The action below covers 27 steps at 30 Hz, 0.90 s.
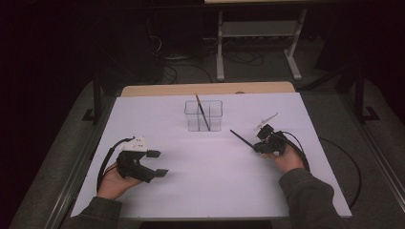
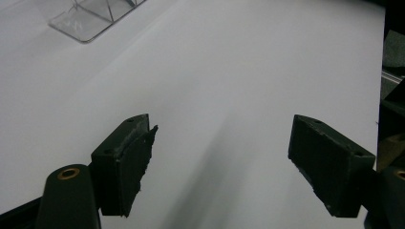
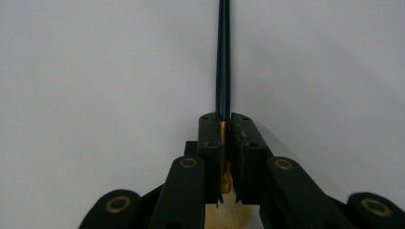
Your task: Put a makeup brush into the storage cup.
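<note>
My right gripper (image 1: 259, 146) (image 3: 228, 125) is shut on a brush (image 1: 241, 139) at the right of the white table (image 1: 210, 186). Its thin black handle (image 3: 223, 57) sticks out past the jaws toward the table's middle. The gold ferrule sits between the pads and pale bristles (image 3: 229, 217) show behind them. A clear plastic container (image 1: 191, 116) (image 2: 86, 19) stands at the back centre with another dark brush (image 1: 203, 112) leaning in it. My left gripper (image 1: 158, 163) (image 2: 222, 162) rests at the front left, jaws wide open with nothing between them.
A wooden strip (image 1: 205, 88) runs along the table's far edge. Beyond it stand a grey metal frame (image 1: 258, 33) and loose cables on the dark floor. A black cable (image 1: 348, 171) trails off the table's right side.
</note>
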{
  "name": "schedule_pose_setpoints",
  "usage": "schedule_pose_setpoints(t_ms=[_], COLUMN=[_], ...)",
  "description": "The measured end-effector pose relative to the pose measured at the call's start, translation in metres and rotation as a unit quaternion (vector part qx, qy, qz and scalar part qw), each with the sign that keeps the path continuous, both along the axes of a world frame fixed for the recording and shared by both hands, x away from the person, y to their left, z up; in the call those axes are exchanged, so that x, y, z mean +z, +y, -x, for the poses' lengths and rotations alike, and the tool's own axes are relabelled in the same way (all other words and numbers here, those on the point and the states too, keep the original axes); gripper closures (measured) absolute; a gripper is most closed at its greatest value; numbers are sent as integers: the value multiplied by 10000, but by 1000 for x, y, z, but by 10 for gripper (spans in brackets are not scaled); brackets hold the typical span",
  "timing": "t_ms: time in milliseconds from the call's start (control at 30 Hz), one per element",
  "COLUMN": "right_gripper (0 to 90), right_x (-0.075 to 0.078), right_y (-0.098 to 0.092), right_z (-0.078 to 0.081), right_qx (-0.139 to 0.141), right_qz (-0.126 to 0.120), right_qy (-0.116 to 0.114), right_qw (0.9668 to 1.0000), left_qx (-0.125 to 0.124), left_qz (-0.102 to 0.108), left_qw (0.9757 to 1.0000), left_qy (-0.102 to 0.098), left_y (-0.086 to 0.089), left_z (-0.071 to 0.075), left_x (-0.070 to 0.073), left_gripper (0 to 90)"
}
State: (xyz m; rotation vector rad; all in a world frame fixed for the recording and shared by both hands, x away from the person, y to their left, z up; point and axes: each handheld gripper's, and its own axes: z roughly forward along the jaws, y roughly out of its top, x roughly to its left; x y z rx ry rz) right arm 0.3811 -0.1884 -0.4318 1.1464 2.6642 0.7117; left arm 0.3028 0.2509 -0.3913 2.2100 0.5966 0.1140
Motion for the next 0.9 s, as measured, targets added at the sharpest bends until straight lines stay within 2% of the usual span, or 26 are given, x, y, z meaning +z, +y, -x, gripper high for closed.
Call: schedule_pose_setpoints(t_ms=[167,267,300,333,467,667,900], right_gripper=[835,835,835,835,835,836,835], right_x=[0,0,2,2,9,11,23], right_y=[-2,-4,-7,-7,-9,-5,5], right_z=[-3,-4,-5,-5,-3,1,10], right_qx=[41,67,51,51,276,422,816], right_qz=[-63,-167,-315,-315,-506,-512,-613], right_qy=[48,91,152,152,170,227,289], right_qw=[10000,9998,9994,9994,9982,9975,9944], left_qx=[4,5,8,8,-2,-11,-42], left_qz=[-5,4,-3,-3,-3,-9,-17], left_qw=[10000,10000,10000,10000,10000,10000,10000], left_qy=[-10,-8,-3,-3,-8,3,-20], left_y=[0,1,1,1,0,0,-2], left_z=[0,0,0,0,0,0,1], left_x=[0,0,0,0,0,1,1], left_gripper=[222,222,222,222,222,223,226])
